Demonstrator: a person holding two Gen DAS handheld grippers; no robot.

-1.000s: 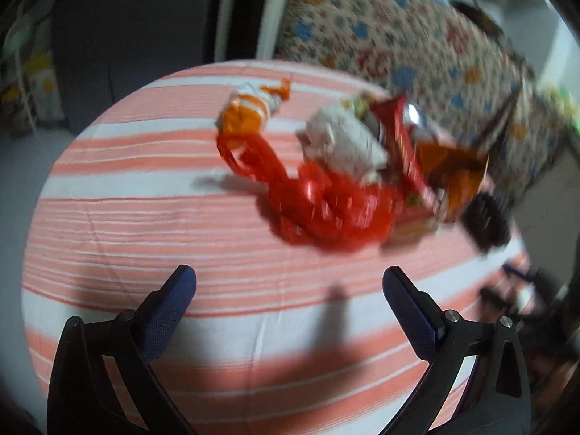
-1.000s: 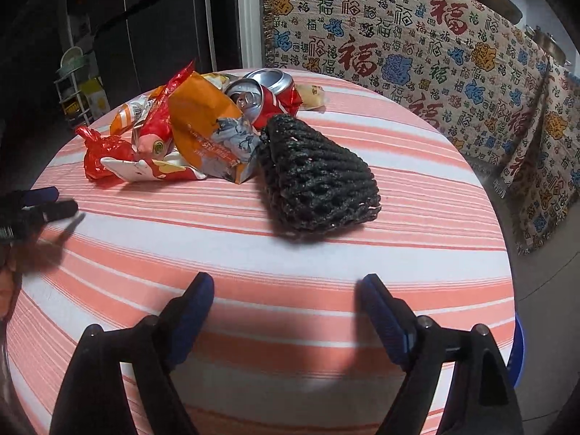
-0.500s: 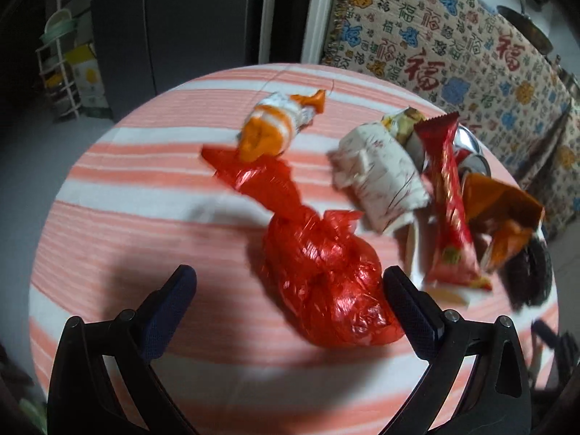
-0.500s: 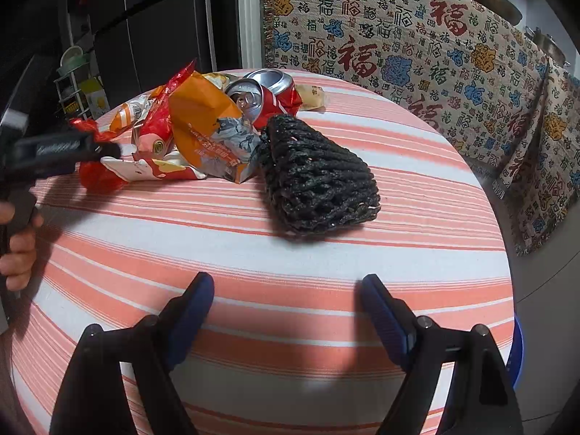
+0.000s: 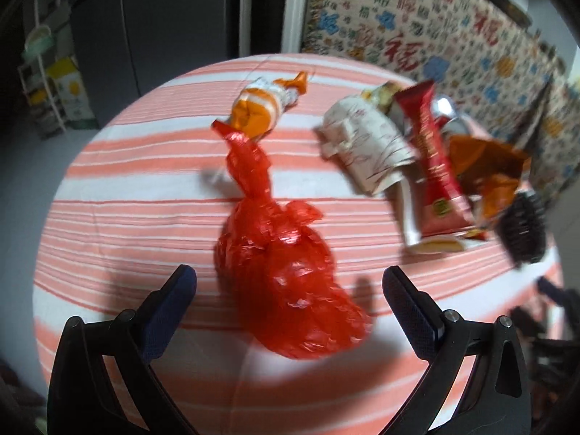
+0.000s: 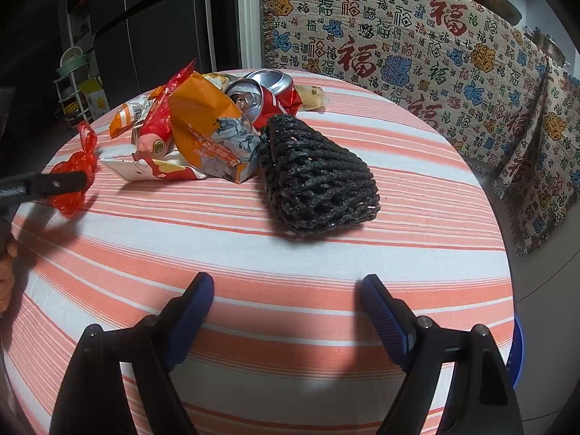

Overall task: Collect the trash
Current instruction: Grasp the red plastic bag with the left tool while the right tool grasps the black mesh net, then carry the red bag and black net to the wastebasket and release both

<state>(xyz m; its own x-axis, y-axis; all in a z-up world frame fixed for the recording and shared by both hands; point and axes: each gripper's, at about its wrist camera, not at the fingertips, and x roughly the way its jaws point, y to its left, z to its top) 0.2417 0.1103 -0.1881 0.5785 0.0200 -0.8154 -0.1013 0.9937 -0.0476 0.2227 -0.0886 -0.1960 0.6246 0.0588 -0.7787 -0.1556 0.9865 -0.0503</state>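
1. Left wrist view: left gripper [image 5: 290,290] spread wide, pads bare, poised over a knotted red plastic bag [image 5: 282,275] on the round striped tablecloth [image 5: 119,217]. Lower bulge of the bag between the two blue pads, no contact visible on either side. Long axis running away from the gripper, from the fat body near the fingers to the twisted neck [image 5: 250,166] farther off, tilted slightly left. Beyond the neck, an orange-and-white wrapper [image 5: 261,108]; to the right, a crumpled white paper wrapper [image 5: 369,148], a red snack packet [image 5: 435,166], an orange bag [image 5: 489,166] and a black mesh net [image 5: 525,228], all well apart from the pads.

2. Right wrist view: right gripper [image 6: 286,297] spread wide and empty, low over bare cloth, with the black mesh net [image 6: 315,177] ahead of it and the rest of the litter behind: orange bag [image 6: 206,127], crushed red cans [image 6: 261,94], wrappers. Red plastic bag [image 6: 74,177] at the far left edge, partly hidden by one dark finger of the left gripper [image 6: 54,183]; a person's fingers [image 6: 5,272] at the frame edge.

3. Judgement: left hand clearly nearer the bag, already straddling it; squeeze likely to land across the body, crosswise to the long axis. Right gripper better placed for the net.
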